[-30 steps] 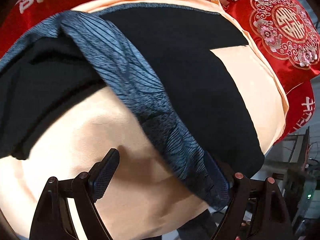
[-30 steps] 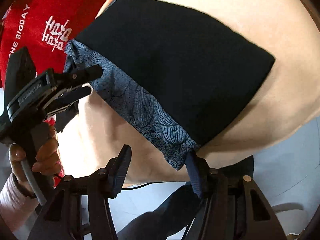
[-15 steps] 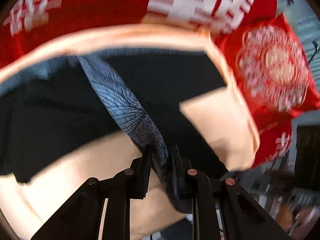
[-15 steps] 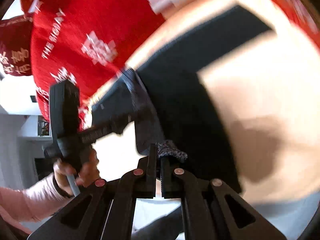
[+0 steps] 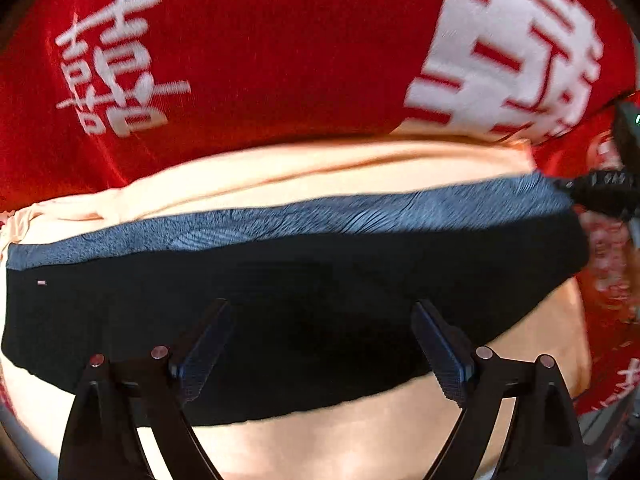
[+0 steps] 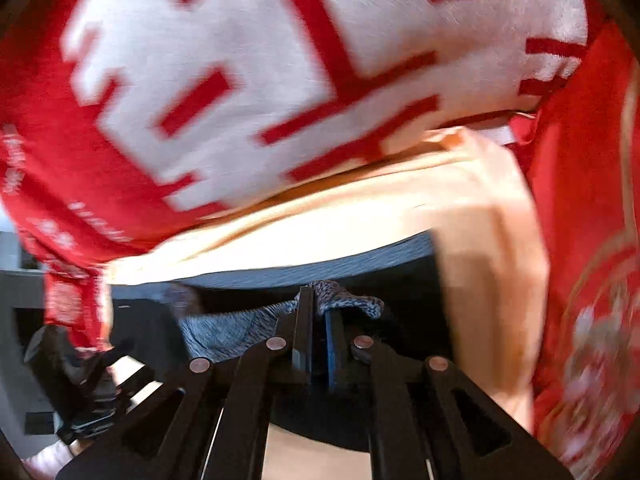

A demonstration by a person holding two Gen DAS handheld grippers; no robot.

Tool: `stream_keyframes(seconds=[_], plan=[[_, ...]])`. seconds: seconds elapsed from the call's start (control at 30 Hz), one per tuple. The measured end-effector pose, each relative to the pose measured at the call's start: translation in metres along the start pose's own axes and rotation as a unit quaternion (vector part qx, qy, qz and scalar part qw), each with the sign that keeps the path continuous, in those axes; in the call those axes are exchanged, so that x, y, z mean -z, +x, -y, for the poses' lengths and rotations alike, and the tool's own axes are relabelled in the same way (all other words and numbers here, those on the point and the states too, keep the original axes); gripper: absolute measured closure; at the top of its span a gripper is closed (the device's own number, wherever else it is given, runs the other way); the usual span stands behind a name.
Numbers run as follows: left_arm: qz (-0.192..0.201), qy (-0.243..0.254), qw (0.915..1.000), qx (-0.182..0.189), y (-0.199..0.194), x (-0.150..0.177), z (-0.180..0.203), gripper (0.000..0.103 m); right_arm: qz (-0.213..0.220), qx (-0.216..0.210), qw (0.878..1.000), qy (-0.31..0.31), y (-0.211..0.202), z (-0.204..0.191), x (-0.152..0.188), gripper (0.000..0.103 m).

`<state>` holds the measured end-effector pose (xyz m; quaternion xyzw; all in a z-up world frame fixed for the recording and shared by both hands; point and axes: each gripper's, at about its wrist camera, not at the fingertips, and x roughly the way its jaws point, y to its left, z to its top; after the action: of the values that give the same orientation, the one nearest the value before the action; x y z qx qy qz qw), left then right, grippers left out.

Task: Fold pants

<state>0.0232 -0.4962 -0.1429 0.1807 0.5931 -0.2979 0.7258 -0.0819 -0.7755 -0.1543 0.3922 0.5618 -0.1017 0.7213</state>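
The black pants (image 5: 304, 304) lie folded on a peach sheet (image 5: 304, 176), with their grey-blue patterned waistband (image 5: 320, 216) along the far edge. My left gripper (image 5: 320, 344) is open and empty, its fingers spread just above the black cloth. My right gripper (image 6: 318, 304) is shut on the patterned waistband (image 6: 344, 300) and holds that corner at the pants' right end. The right gripper's tip shows in the left wrist view (image 5: 600, 188) at the waistband's right end. The left gripper shows in the right wrist view (image 6: 92, 376) at lower left.
A red blanket with large white characters (image 5: 280, 60) lies beyond the sheet; it also shows in the right wrist view (image 6: 280, 80). A red embroidered cushion (image 6: 592, 240) sits to the right. The sheet's near edge (image 5: 320, 448) is below the left gripper.
Both grippers carried the waistband up and over to the far side, folding the pants. My left gripper then opened and let go; my right gripper stays shut on the waistband.
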Motion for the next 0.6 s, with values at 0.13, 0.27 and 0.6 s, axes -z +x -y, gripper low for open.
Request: stream_keyframes(seconds=[0.13,0.27,0.6], plan=[[-0.03,0.004,0.998,-0.055,0.046,0.0,0.005,0.012,0.017,0.062,0.998,-0.017,-0.003,0.015,-0.014,0.043],[-0.048,-0.018,0.9968,-0.061,0.061,-0.001,0.004,0.012,0.056,0.065,0.995,-0.053,-0.036,0.007,-0.013,0.027],[-0.049,-0.001,0.9964,-0.069,0.064,-0.019,0.016,0.012,0.021,0.085,0.996,-0.003,-0.01,0.03,0.015,0.057]])
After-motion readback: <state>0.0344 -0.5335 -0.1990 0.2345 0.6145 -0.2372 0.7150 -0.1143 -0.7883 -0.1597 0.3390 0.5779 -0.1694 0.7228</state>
